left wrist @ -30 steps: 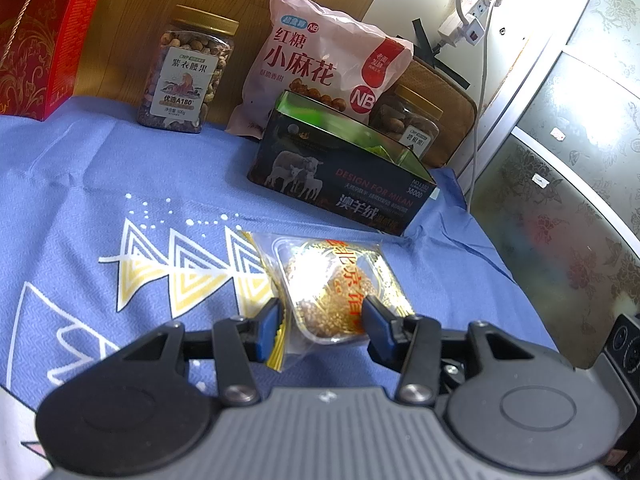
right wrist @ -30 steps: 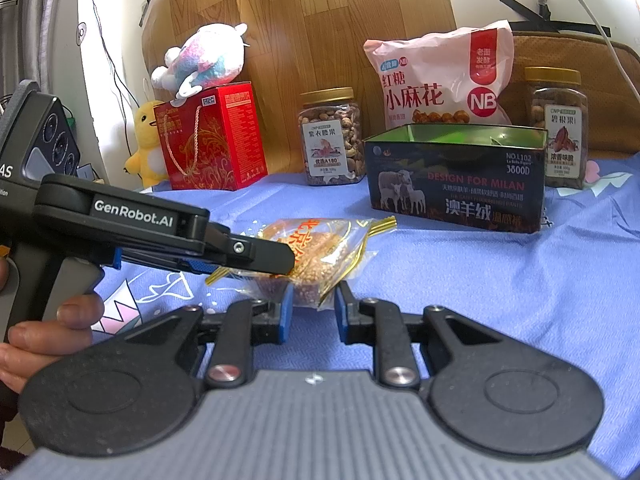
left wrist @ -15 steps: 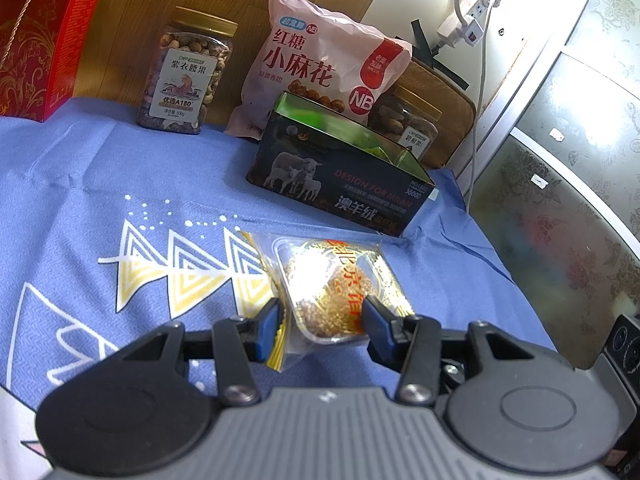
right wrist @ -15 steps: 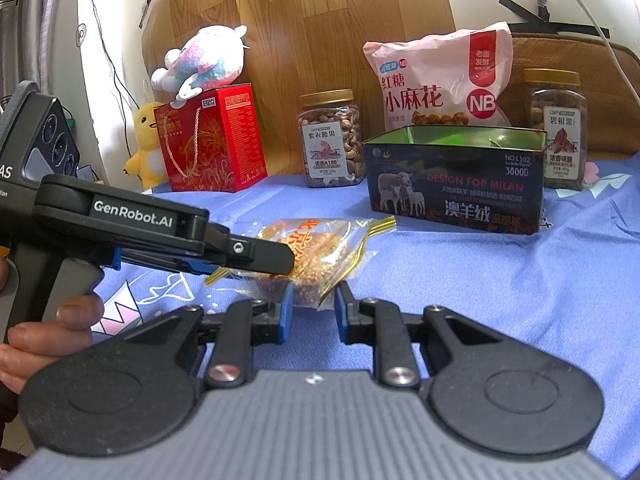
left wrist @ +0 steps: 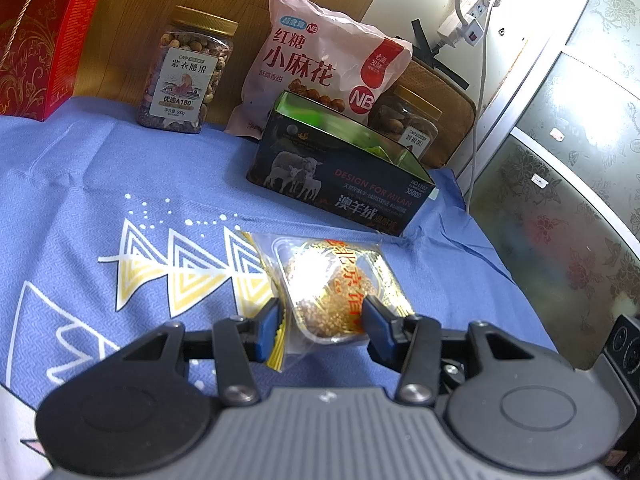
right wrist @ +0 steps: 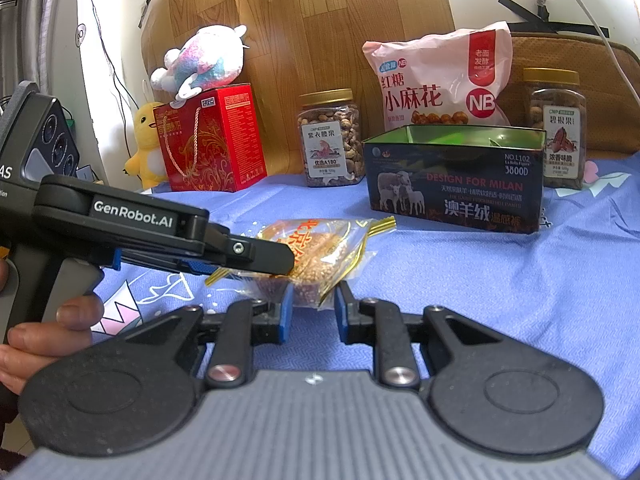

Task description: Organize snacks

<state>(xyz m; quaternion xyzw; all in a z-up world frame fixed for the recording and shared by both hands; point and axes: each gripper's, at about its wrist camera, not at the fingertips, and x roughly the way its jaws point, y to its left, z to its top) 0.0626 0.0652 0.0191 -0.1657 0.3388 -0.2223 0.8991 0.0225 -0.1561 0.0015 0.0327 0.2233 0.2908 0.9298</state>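
Left to right, right wrist view. Your left hand (right wrist: 44, 332) was on the handle of the left gripper (right wrist: 280, 266), body marked "GenRobot.AI". Behind it sat a yellow plush (right wrist: 146, 142), then a red gift box (right wrist: 212, 140) with a cord handle and gold scrollwork (its print too small to read) and a pastel plush (right wrist: 204, 60) lying on top.

Next was a gold-lidded nut jar (right wrist: 330, 138), label "紫衣腰果" and "A180". Right of that was the pink bag (right wrist: 440, 80), "红糖 小麻花" with an "NB" badge, leaning on the wood panel. In front of it stood the open dark tin (right wrist: 456, 184): sheep picture, "DESIGN FOR MILAN", "澳羊绒", "NO.L102", "3800D". Its inside looked green; I couldn't make out the contents. Farthest right was a second jar (right wrist: 556, 120), label "碧根果".

The task item, a clear snack packet (left wrist: 332, 288) with gold trim and red characters (glare hid most of them), lay on the blue cloth (left wrist: 120, 184) in front of the tin, apart from it.

Your left gripper (left wrist: 320, 320) was clenched on the packet's near end, pads (left wrist: 268, 330) against the tray on both sides. Your right gripper (right wrist: 310, 310) was nearly closed, with a corner of the wrapper between its pads (right wrist: 286, 314). I couldn't tell whether they actually pinched it.
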